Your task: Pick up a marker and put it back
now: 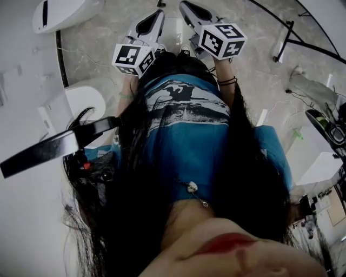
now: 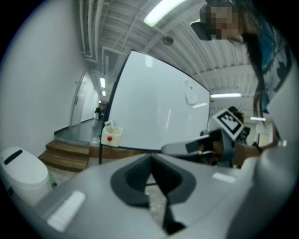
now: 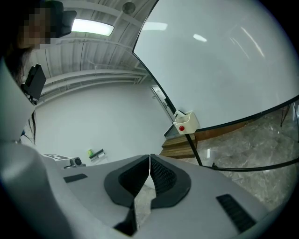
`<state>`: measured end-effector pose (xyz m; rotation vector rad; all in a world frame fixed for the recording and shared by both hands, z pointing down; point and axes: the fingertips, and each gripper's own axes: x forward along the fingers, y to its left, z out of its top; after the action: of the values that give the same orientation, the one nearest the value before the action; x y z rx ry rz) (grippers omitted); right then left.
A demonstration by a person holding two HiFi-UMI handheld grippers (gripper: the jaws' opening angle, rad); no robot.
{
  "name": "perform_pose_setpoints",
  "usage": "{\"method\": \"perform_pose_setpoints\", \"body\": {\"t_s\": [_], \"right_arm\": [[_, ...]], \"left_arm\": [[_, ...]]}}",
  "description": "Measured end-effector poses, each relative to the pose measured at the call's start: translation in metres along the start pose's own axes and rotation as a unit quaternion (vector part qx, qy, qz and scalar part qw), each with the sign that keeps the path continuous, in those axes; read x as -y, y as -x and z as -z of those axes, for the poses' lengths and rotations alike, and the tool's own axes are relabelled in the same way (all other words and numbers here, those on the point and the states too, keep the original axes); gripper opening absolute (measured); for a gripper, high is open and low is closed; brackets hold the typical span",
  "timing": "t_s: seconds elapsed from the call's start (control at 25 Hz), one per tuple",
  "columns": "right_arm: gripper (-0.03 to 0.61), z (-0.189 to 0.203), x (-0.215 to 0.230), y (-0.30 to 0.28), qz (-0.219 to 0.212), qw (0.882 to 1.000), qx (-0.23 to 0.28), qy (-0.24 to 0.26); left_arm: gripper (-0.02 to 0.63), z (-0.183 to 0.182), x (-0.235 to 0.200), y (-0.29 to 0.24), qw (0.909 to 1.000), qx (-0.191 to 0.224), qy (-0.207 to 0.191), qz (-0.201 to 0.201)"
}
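Observation:
No marker shows clearly in any view. In the head view both grippers are held out low in front of the person's body, above the stone floor. My left gripper has its pads meeting at the tips, with nothing between them. My right gripper is shut too and holds nothing; its body also shows in the left gripper view. Ahead stands a large whiteboard. A small white box with a red dot hangs at its lower corner.
Wooden steps lie behind the whiteboard. A white rounded unit stands at the left. The board's black stand legs cross the floor at the right. A small wall shelf with a green item is on the far wall.

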<state>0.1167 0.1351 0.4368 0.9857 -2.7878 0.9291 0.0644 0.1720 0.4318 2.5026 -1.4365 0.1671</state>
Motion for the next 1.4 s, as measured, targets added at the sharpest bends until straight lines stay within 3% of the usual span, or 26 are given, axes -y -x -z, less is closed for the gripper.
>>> {"method": "perform_pose_setpoints", "body": {"t_s": [0.44,0.72,1.4], "right_arm": [[0.014,0.03,-0.055,-0.015,-0.002,0.999,-0.027,0.019],[0.014,0.044,-0.097,-0.02,0.013,0.999,-0.018,0.042],[0.011,0.051,-0.113,-0.013,0.035,0.999,-0.007,0.039]], "left_arm": [[0.003,0.006,-0.019,0.06,0.9997,0.014,0.008,-0.016],[0.003,0.005,-0.028,0.097,0.9996,0.028,0.001,-0.001],[0.003,0.001,-0.029,0.117,0.9991,0.034,-0.006,0.022]]}}
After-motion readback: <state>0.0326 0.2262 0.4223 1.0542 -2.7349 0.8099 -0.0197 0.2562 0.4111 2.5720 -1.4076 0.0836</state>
